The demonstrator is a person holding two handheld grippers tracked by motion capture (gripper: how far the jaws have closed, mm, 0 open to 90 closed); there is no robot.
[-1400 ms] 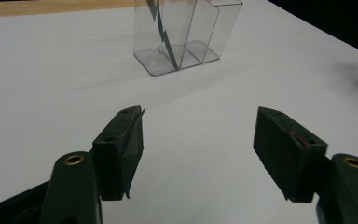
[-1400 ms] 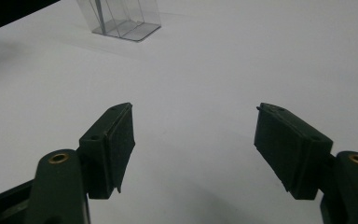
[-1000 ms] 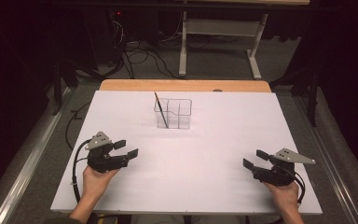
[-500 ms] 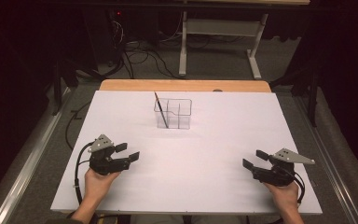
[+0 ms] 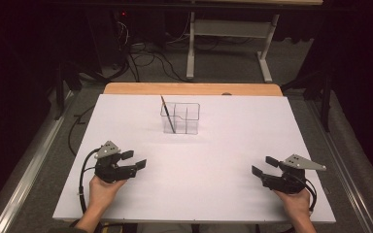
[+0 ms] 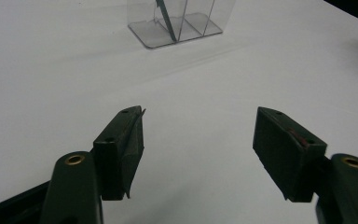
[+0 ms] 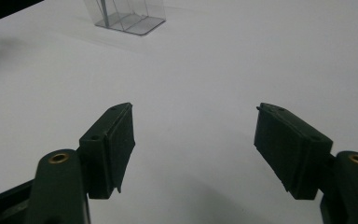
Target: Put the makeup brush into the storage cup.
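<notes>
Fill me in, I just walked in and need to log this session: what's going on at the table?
A person sits at a white table with a two-jaw gripper in each hand. The left gripper and right gripper both rest near the front edge, jaws open and holding nothing. Farther back, near the middle, stands a clear divided holder with one thin dark stick leaning in its left compartment. Neither gripper is near it, so nothing is being handled yet.
</notes>
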